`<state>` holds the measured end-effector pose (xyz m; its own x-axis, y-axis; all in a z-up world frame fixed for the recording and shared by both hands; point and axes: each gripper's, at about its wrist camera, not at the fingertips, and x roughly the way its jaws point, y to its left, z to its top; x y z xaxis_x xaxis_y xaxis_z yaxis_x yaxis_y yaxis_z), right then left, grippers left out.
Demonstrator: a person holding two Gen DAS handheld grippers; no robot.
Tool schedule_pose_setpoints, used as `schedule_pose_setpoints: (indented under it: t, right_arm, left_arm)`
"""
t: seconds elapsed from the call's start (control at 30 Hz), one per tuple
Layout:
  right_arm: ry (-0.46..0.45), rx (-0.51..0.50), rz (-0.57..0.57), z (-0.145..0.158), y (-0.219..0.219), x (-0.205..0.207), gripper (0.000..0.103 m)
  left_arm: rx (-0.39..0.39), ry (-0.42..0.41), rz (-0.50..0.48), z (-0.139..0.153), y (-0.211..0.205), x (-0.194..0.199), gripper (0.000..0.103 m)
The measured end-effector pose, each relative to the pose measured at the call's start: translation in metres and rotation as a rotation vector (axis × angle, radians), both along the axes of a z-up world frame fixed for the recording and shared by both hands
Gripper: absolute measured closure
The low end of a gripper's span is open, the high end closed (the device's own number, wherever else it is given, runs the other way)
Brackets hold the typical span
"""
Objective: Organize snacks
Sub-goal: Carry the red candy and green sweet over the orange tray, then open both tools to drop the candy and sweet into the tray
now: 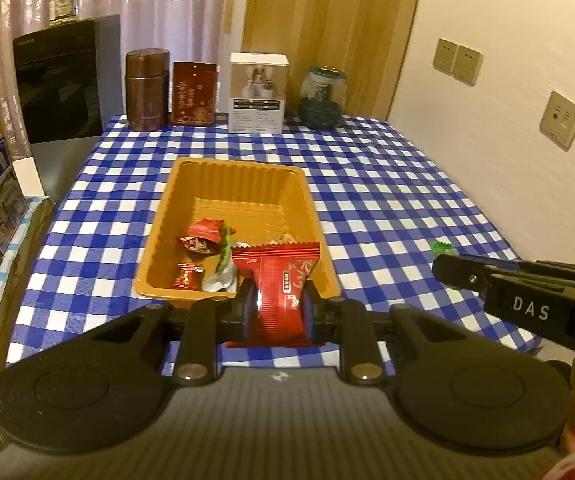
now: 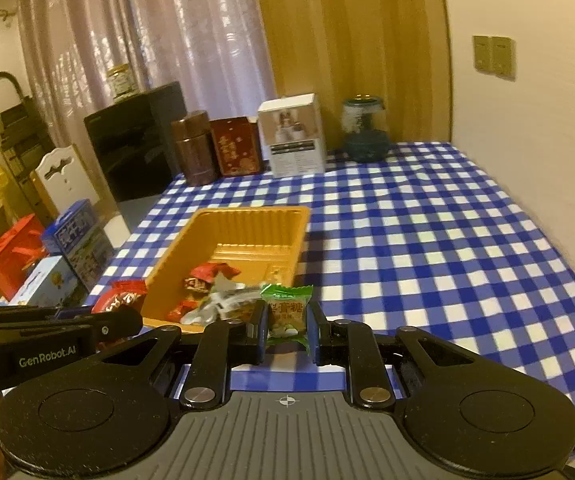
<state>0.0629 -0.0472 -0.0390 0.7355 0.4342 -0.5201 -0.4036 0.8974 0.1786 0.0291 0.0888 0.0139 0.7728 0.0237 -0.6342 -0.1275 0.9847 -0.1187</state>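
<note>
Left claw clamps red snack packet, lower centre of frame, at near rim of orange tray on checked bench. Right claw pinches green candy, lower centre, just right of tray.

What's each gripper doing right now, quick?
Left gripper: shut on the red packet.
Right gripper: shut on the green candy.
</note>
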Motion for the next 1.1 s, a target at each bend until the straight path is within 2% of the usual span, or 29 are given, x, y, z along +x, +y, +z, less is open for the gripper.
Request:
schedule_pose_setpoints:
  t: [0.3, 0.53, 0.8, 1.1]
  right_arm:
    - [0.004, -0.017, 0.042, -0.004, 0.024, 0.015, 0.083]
    - [0.004, -0.023, 0.073, -0.01, 0.043, 0.039, 0.083]
    - [0.029, -0.028, 0.102, -0.025, 0.066, 0.079, 0.083]
    - [0.059, -0.037, 0.114, -0.045, 0.084, 0.121, 0.083]
  left_arm:
    - [-0.006, 0.008, 0.019, -0.004, 0.023, 0.007, 0.082]
    - [-0.006, 0.016, 0.02, -0.01, 0.045, 0.026, 0.082]
    - [-0.025, 0.042, 0.002, -0.026, 0.068, 0.065, 0.081]
    - [-0.009, 0.073, -0.011, -0.054, 0.08, 0.115, 0.081]
